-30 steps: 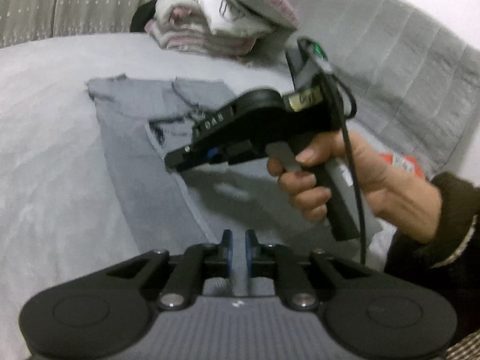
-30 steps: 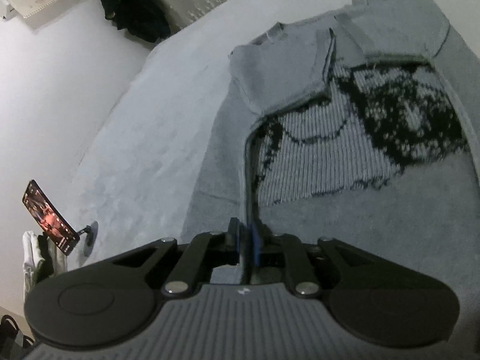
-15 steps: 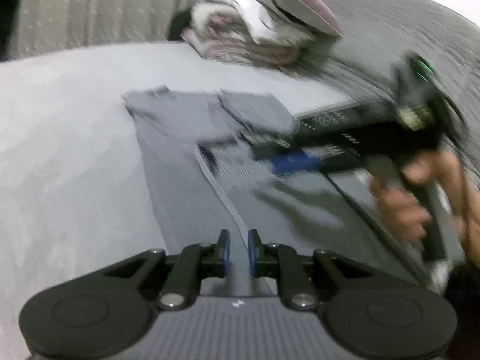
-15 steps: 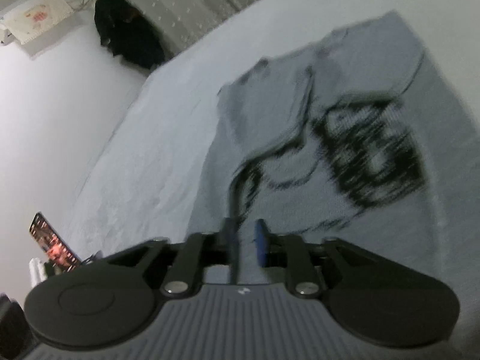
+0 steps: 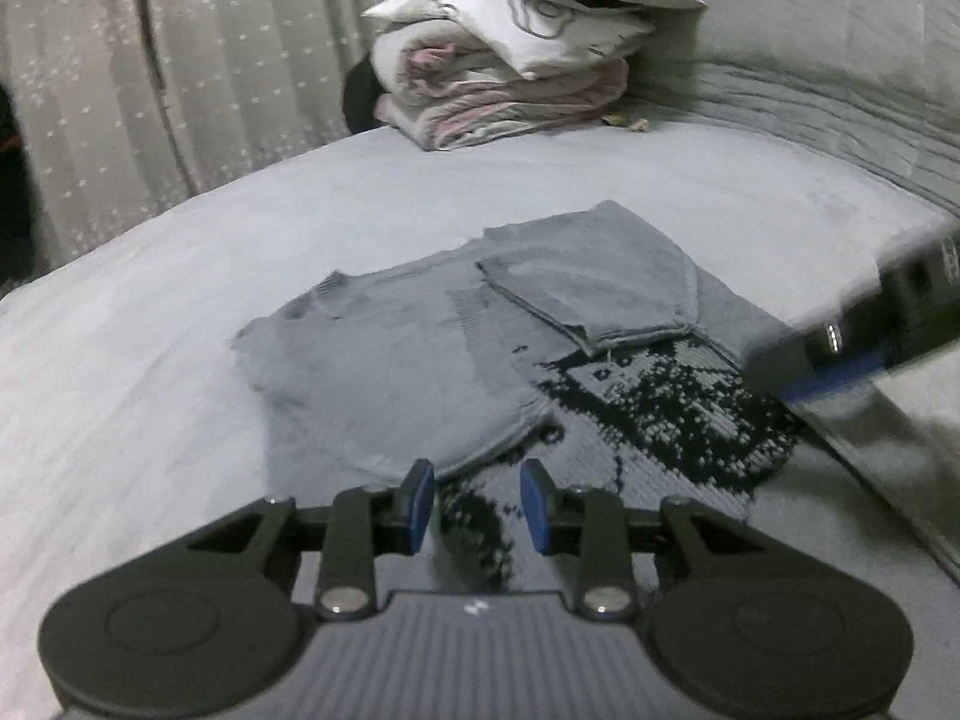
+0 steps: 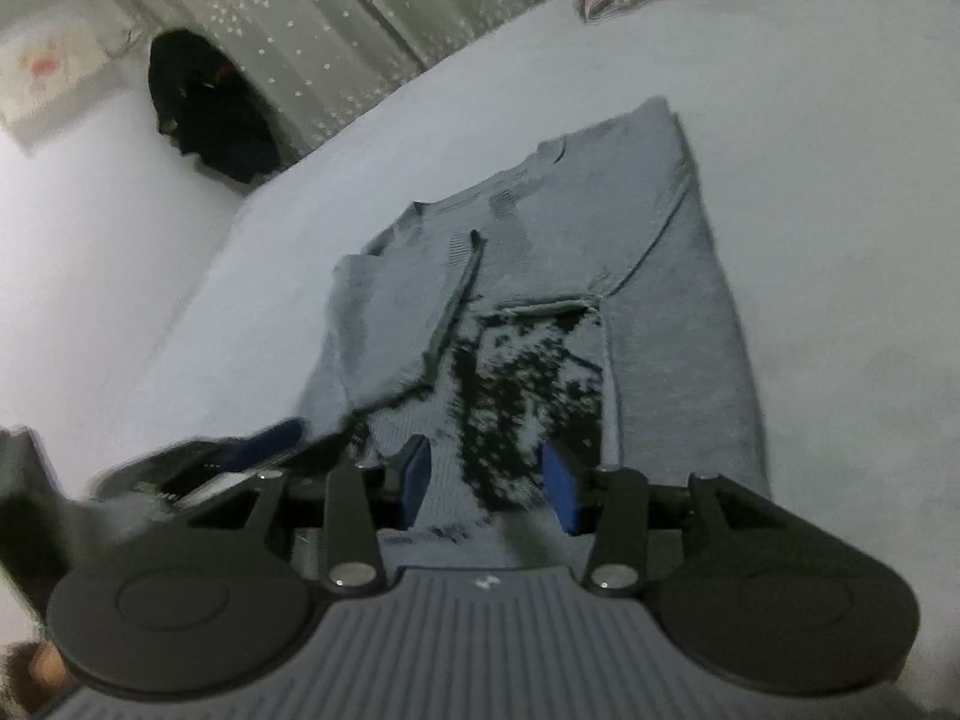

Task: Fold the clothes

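A grey knitted sweater (image 5: 384,372) with a black pattern lies flat on the bed, both sleeves folded in across its chest. In the left wrist view my left gripper (image 5: 477,504) hovers over the sweater's lower part. Its jaws are opening, and nothing is between the blue pads (image 5: 419,503). My right gripper (image 5: 864,330) shows as a blur at the right edge. In the right wrist view the right gripper (image 6: 489,480) stands open above the sweater (image 6: 666,312) near the pattern, holding nothing. The left gripper (image 6: 240,456) is a blur at lower left.
The sweater rests on a pale grey bed cover (image 5: 120,396). Folded bedding and pillows (image 5: 510,72) are stacked at the far end against a quilted grey backrest (image 5: 828,60). A dotted curtain (image 5: 180,90) hangs behind. A dark garment (image 6: 210,114) sits by the white wall.
Both grippers were shut on the sweater's folded edge; they have let go, opened and drawn back. The folded side now lies flat, and the right gripper has slid towards the left view's edge.
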Motion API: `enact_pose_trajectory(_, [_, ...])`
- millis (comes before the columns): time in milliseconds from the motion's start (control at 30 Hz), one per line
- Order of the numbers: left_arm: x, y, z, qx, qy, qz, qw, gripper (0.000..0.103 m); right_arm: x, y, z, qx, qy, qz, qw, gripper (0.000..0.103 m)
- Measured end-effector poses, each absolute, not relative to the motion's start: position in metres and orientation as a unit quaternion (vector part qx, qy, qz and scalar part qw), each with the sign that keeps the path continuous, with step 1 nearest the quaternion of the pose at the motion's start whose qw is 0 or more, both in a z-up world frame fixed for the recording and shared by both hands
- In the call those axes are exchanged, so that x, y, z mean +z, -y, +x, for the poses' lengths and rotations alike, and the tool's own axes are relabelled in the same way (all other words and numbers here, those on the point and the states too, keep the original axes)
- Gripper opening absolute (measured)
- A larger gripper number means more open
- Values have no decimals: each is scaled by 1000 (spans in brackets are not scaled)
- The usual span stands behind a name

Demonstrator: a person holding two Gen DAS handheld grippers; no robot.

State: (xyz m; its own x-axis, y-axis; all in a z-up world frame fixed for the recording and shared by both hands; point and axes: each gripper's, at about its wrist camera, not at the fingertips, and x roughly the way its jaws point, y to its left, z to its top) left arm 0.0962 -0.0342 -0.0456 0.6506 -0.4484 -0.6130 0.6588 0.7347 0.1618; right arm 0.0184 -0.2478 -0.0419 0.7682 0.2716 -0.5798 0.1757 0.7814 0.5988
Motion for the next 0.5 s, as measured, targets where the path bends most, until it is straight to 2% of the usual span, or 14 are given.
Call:
enact_pose_trajectory(200, [-62,47,110,-332,-258,194,886,32,-37,270,74,98,-321,350,874,46])
enact_pose_trajectory(333, [-67,51,117,-333,-248,187,890,31,-51,269,125,115,-332,321,879,46])
enact_pose_trajectory(400, [-69,53,121,-330,-247,178,894,28,-59,268,147,113,-335,313,881,46])
enact_pose_trajectory(500, [-70,58,125,-328,-252,161,896,16,-69,265,171,113,-333,302,886,41])
